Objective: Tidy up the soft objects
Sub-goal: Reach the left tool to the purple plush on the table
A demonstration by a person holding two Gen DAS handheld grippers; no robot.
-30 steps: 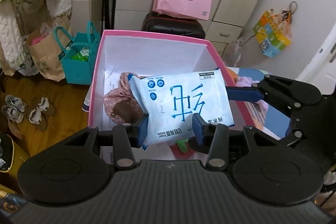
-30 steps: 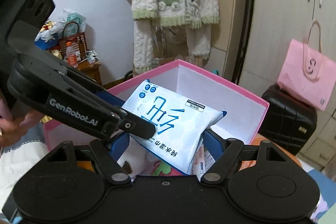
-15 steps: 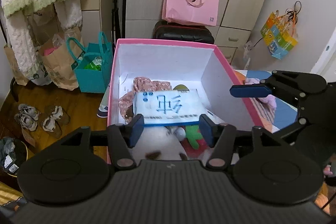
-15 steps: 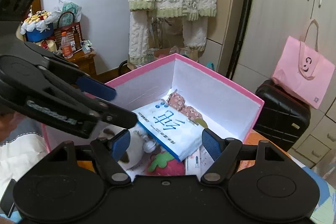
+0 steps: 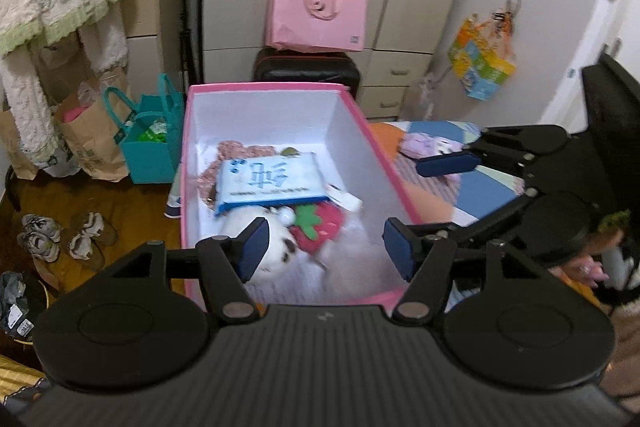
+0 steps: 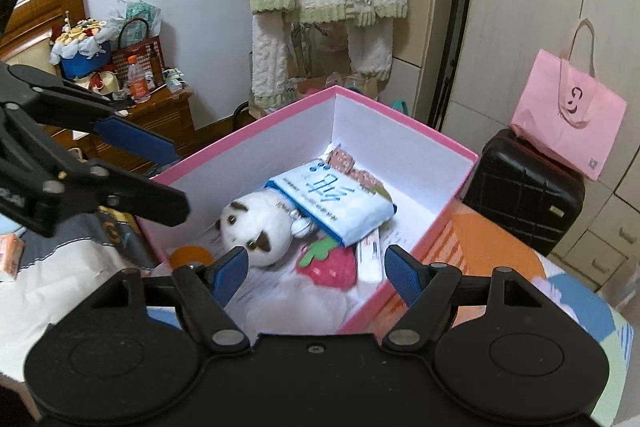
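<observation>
A pink box [image 5: 360,115] with white inside walls stands on the bed; it also shows in the right wrist view [image 6: 424,127]. In it lies a light-blue wipes pack [image 5: 272,183] [image 6: 332,201] on top of a white plush toy [image 5: 272,239] [image 6: 256,223], a strawberry plush [image 5: 320,223] [image 6: 332,263] and a pink patterned cloth [image 5: 236,151]. My left gripper [image 5: 326,251] is open and empty above the box's near end. My right gripper [image 6: 316,273] is open and empty over the box's near corner.
A pink paper bag [image 5: 318,15] sits on a black suitcase [image 5: 306,69] behind the box. A teal bag [image 5: 150,143] and brown paper bags stand on the floor at left, with shoes [image 5: 52,235]. A small purple plush [image 5: 428,147] lies on the bedspread at right.
Both grippers let go of the wipes pack, which dropped into the box onto the plush toys. Both grippers opened and drew back from the box.
</observation>
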